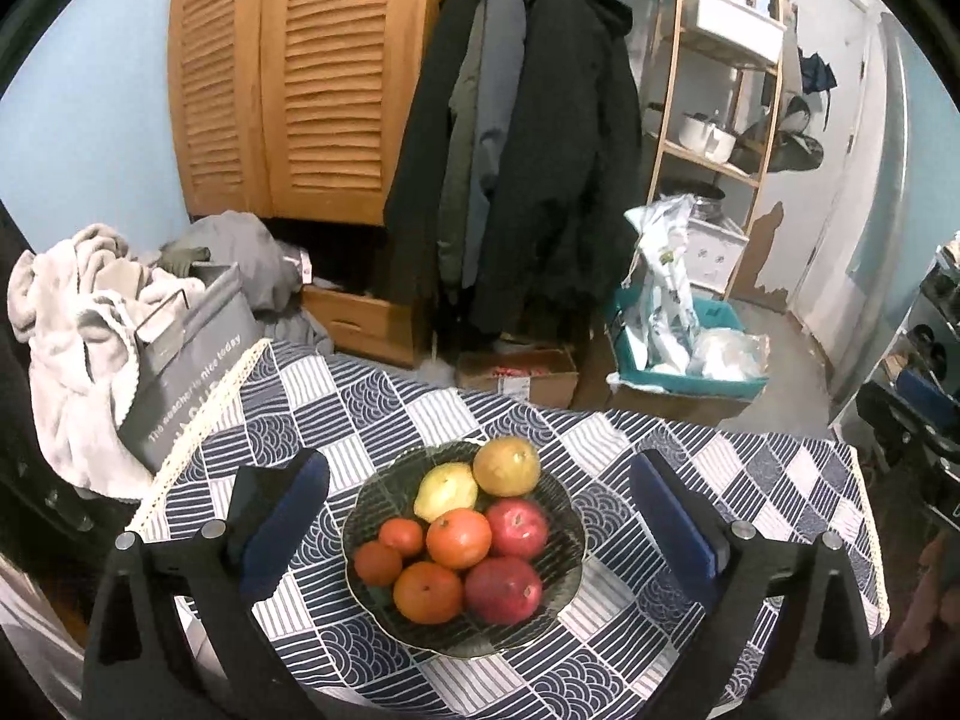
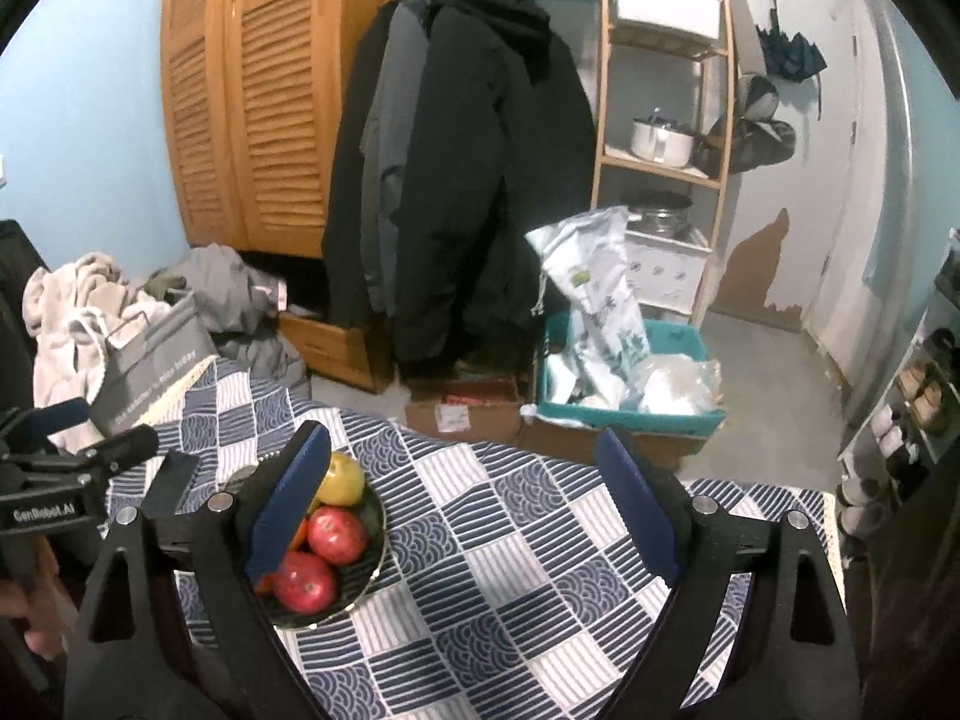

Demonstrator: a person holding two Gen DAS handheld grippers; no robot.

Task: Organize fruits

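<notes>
The left gripper [image 1: 480, 501] hangs above the table with its jaws spread wide and nothing between the pads; the dark plate [image 1: 564, 564] of fruit lies straight ahead in the gap between its fingers, on the blue-and-white patterned tablecloth [image 1: 660, 438]. On the plate two pears [image 1: 507, 465] sit at the far side, two red apples [image 1: 517, 528] toward the gripper's right finger, and four oranges [image 1: 459, 538] toward its left and near side. The right gripper [image 2: 462, 501] is also wide apart and empty; from it the plate sits off to the left, partly hidden behind its left finger [image 2: 288, 504], with bare cloth ahead between the fingers
</notes>
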